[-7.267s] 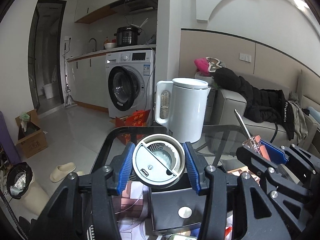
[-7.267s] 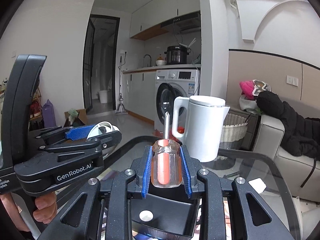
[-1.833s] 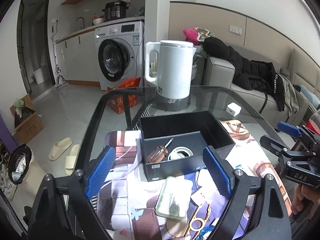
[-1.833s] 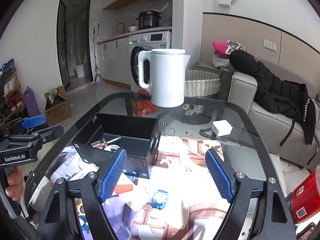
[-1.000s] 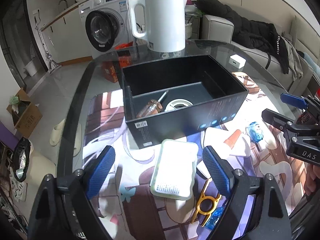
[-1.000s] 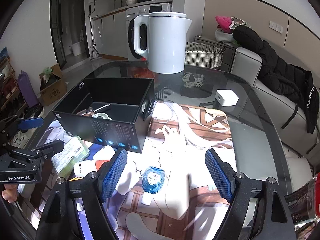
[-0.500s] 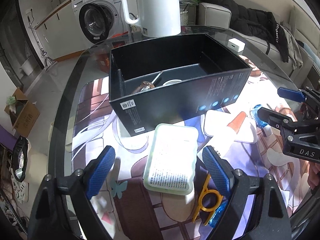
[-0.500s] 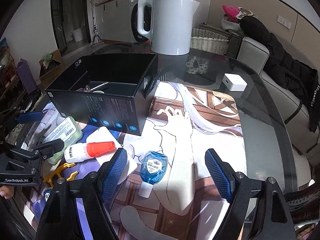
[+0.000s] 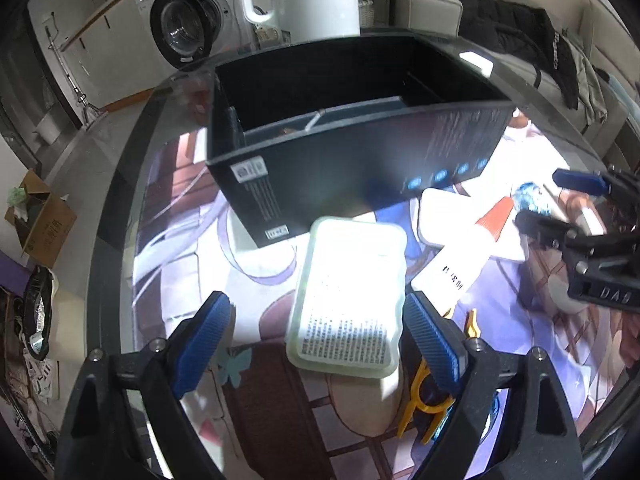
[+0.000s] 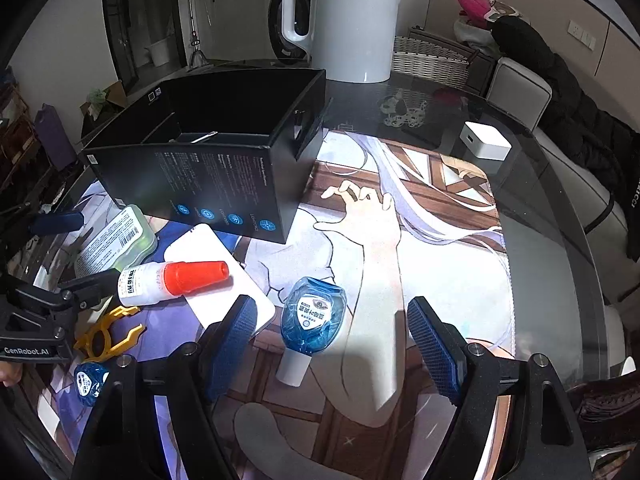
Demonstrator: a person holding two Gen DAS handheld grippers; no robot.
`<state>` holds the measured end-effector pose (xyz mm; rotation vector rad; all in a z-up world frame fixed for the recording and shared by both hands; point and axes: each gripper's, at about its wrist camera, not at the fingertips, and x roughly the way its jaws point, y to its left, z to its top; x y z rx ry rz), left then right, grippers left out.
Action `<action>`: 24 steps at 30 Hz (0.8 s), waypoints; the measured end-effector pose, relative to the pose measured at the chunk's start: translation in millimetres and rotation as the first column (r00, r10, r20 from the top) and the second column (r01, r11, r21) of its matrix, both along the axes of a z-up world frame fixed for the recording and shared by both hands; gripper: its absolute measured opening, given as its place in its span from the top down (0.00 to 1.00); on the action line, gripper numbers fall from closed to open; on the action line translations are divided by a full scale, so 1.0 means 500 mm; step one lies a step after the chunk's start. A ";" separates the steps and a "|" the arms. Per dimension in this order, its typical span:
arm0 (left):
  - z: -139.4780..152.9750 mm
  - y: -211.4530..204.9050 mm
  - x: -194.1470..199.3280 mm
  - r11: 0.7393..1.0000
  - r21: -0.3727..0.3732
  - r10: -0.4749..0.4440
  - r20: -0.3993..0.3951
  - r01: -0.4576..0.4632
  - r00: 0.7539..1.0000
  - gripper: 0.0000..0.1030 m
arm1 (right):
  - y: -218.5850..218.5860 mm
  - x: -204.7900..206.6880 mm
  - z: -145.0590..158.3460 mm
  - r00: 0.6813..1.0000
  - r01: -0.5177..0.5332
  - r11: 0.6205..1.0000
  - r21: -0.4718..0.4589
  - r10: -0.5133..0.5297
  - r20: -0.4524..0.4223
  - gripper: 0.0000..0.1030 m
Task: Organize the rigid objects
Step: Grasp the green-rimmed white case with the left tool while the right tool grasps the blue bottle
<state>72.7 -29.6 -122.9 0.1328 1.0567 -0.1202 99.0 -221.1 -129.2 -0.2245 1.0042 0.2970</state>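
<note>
My left gripper (image 9: 316, 344) hangs open just above a pale green flat case (image 9: 348, 296), whose near end lies between the blue pads without touching them. My right gripper (image 10: 332, 344) stands over a small blue bottle (image 10: 312, 312). Its jaws are closing, and the pads are still clear of the bottle. A black open box (image 9: 360, 152) stands behind both, with a screwdriver tip (image 9: 316, 118) showing inside. A white bottle with a red cap (image 10: 172, 278) lies on a white flat card (image 10: 224, 280).
A yellow clip (image 10: 106, 334) and a second blue bottle (image 10: 88, 384) lie at the near left. A white kettle (image 10: 348, 20) stands behind the box and a white cube charger (image 10: 484, 144) sits on the glass table (image 10: 560, 240) at right.
Earlier the left gripper held a round lid and the right a screwdriver; both now lie in the box. Over the last second both open grippers sank toward the table and tilted down.
</note>
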 end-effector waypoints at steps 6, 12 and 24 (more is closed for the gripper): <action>-0.002 0.004 0.003 1.000 -0.009 0.017 0.001 -0.017 1.000 0.14 | -0.017 0.011 -0.001 1.000 0.015 1.000 0.003 -0.015 -0.015 0.28; 0.005 0.010 0.007 0.999 -0.041 0.022 -0.013 -0.023 1.000 0.44 | -0.040 0.020 -0.011 0.998 0.038 0.999 0.020 -0.036 -0.053 0.42; 0.003 0.020 0.002 0.997 -0.068 0.045 -0.022 -0.046 0.999 0.45 | 0.013 -0.013 -0.002 0.995 -0.084 0.996 0.015 0.084 -0.052 0.70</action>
